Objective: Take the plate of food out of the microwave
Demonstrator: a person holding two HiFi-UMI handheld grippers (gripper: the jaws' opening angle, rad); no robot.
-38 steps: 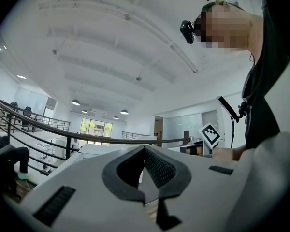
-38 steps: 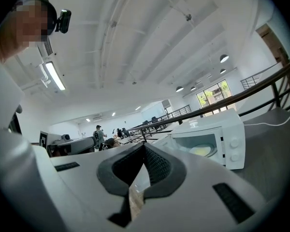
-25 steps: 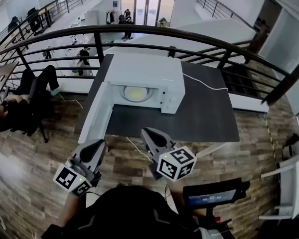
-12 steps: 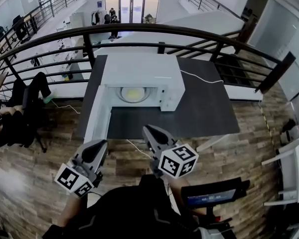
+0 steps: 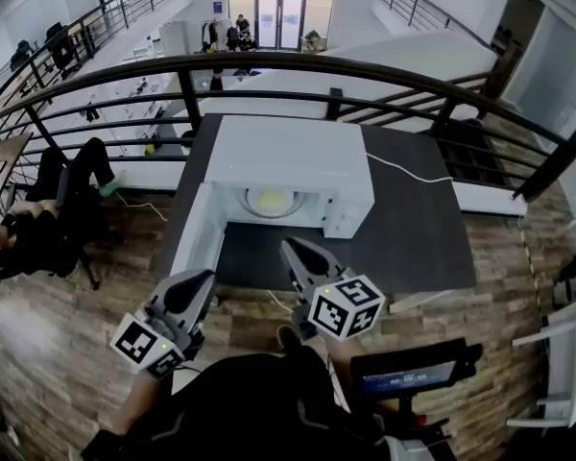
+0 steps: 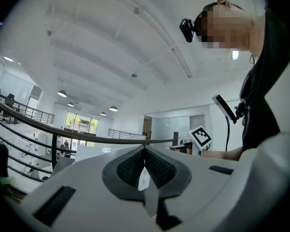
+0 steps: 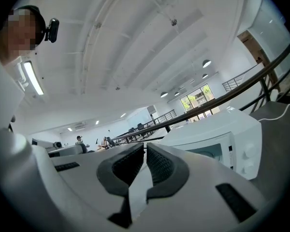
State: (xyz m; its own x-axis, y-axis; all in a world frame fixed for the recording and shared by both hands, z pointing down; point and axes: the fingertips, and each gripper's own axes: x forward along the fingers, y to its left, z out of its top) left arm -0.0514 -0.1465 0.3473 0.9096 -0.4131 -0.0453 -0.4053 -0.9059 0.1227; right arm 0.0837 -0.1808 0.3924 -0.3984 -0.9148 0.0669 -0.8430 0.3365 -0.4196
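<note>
Microwave (image 5: 288,157), one, one plate (image 5: 272,201) inside; left tongs (image 5: 200,279), right tongs (image 5: 291,249) both closed.

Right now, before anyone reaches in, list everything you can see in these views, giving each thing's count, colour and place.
microwave: one, white, on the table, standing open
plate of food: one, pale yellow, inside the microwave
table: one, dark grey, in front of the railing
cable: one, white, on the table right of the microwave
railing: one, black, behind the table
floor: brown wood planks, around the table
left gripper: one, grey, shut, empty, before the table's left side
right gripper: one, grey, shut, empty, before the microwave
</note>
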